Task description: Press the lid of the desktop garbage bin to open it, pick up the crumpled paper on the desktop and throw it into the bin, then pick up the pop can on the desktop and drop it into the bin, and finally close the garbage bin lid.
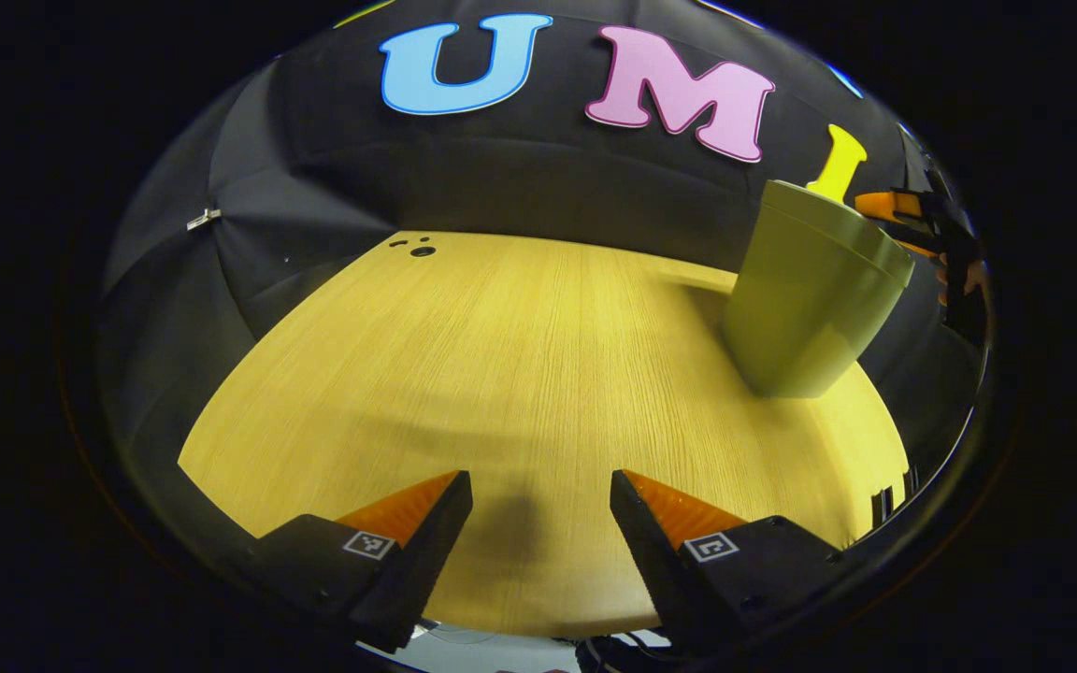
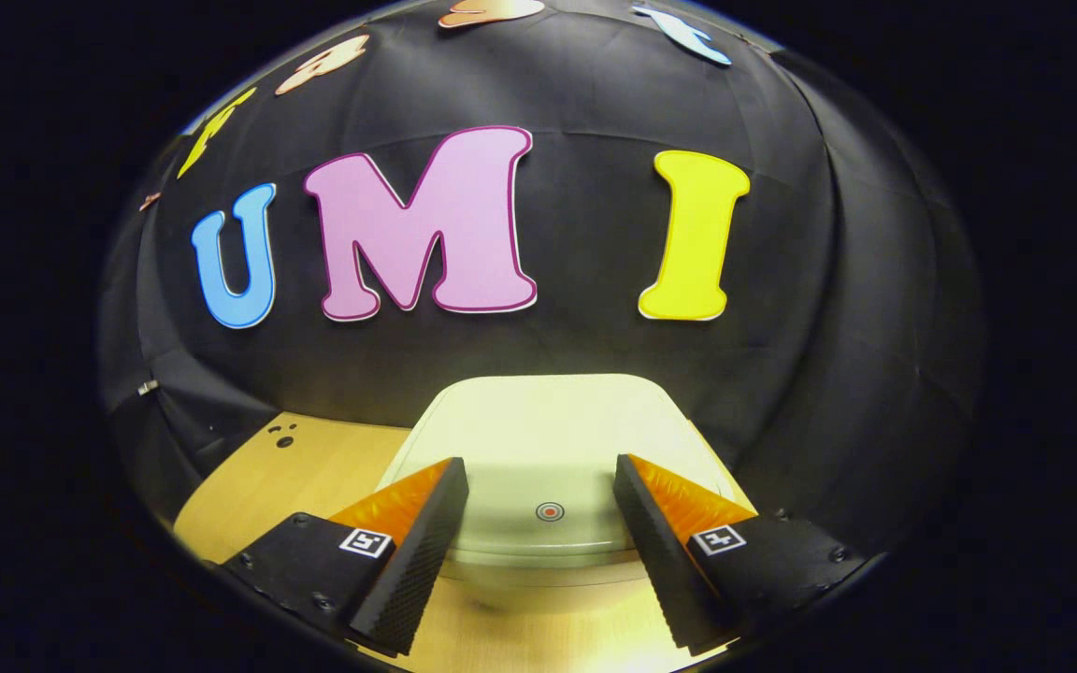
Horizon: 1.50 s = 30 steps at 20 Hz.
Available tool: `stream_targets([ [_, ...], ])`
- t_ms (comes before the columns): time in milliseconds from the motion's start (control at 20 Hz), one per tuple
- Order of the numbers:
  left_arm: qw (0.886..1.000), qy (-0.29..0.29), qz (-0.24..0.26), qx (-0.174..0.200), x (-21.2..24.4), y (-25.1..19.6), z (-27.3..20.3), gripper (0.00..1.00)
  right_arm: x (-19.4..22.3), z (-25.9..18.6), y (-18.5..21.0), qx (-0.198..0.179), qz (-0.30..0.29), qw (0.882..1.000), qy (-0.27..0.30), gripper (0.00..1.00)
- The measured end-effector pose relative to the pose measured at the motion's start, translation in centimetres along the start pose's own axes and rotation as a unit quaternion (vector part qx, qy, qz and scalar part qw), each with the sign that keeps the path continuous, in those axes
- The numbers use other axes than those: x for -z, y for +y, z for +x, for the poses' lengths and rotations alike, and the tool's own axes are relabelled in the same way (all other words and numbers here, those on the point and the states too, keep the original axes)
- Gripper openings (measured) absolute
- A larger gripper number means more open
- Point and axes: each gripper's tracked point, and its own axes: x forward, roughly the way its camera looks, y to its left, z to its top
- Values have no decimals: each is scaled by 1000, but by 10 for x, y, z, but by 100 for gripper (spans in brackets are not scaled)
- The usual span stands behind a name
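In the left gripper view, the left gripper (image 1: pixel 541 486) hangs over bare table (image 1: pixel 501 355), fingers spread wide and holding nothing. Far right stands the bin (image 1: pixel 814 299), lid closed; past it the right gripper (image 1: pixel 912 224) is half cut off by the edge. In the right gripper view, that gripper (image 2: pixel 541 472) gapes empty above the lid (image 2: pixel 548 439); the bin's body is hidden below.

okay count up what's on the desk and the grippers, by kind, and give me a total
Garbage bin, lid closed: 1
Grippers: 2, left gripper and right gripper, both open
Total: 3
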Motion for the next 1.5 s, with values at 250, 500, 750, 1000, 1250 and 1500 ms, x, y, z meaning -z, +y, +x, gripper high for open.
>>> stream_targets([
  [250,1000,-11,10,13,-10,-6,-3,96,-6,-6,2,-13,-4,1000,-27,99],
  [500,998,-50,40,21,-41,-14,-16,96,-6,-26,-1,10,-23,999,-42,98],
  [750,990,-121,65,23,-81,-25,-50,96,-8,-63,20,-15,-26,997,-75,98],
  [1000,980,-191,38,31,-121,-43,-92,96,-10,-108,34,-34,13,996,-86,98],
  [1250,971,-238,22,16,-139,-40,-125,96,-2,-146,33,-29,20,995,-95,98],
  [1500,967,-253,28,1,-132,-25,-135,96,12,-172,26,-19,9,996,-88,98],
])
